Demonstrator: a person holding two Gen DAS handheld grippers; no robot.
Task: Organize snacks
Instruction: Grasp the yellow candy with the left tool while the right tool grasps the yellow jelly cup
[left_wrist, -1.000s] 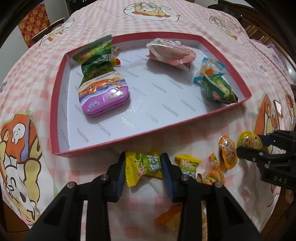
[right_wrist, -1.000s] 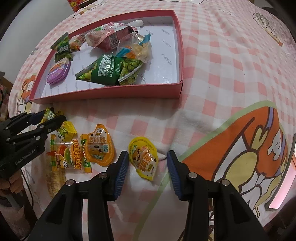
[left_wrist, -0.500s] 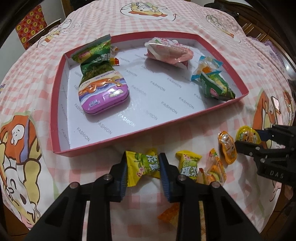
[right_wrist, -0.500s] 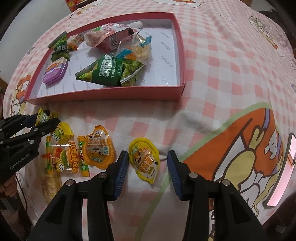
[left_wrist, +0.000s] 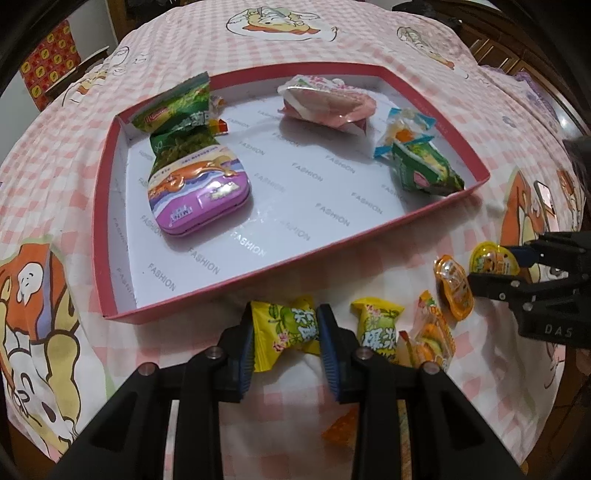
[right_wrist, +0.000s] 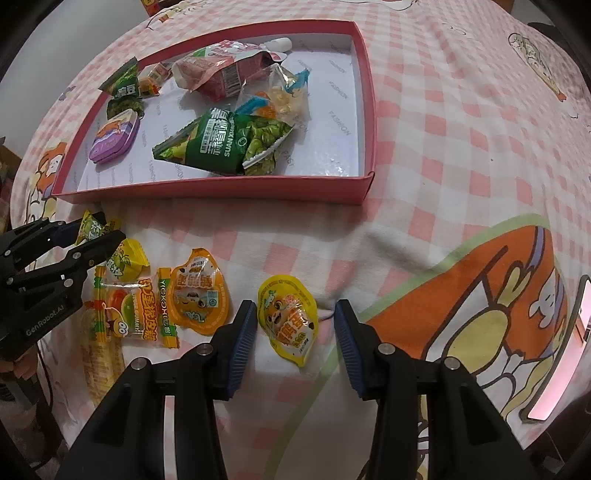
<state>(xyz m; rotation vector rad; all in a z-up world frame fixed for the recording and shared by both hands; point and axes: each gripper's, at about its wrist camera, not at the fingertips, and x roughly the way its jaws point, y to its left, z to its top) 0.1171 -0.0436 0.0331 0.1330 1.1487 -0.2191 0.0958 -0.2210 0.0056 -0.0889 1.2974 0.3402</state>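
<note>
Below, each line names one element of the scene.
Left gripper (left_wrist: 285, 341): jaws clenched on a yellow candy (left_wrist: 286, 330), both blue pads pressing its wrapper; the candy lies on the tabletop (left_wrist: 424, 44), just short of the tray's near wall.
Right gripper (right_wrist: 295, 332): jaws released, standing either side of a yellow jelly cup (right_wrist: 290, 319); neither pad touches it.
Second yellow candy (left_wrist: 376, 326): just right of the left jaws, on the cloth.
Gummy packet (right_wrist: 127, 317): left of the right jaws, beside an orange jelly cup (right_wrist: 197, 293).
Orange jelly cup: between the gummy packet and the right jaws' left pad.
Red tray (right_wrist: 365, 110): beyond both pairs of jaws, white floor printed "FASHION".
Tray contents: purple mint tin (left_wrist: 199, 194) and green packet (left_wrist: 177, 112) beyond the left jaws; pink pouch (left_wrist: 327, 103); green pea bag (right_wrist: 225, 146); clear blue-edged packet (right_wrist: 279, 94).
Tabletop cover: pink checked cloth with cartoon prints.
</note>
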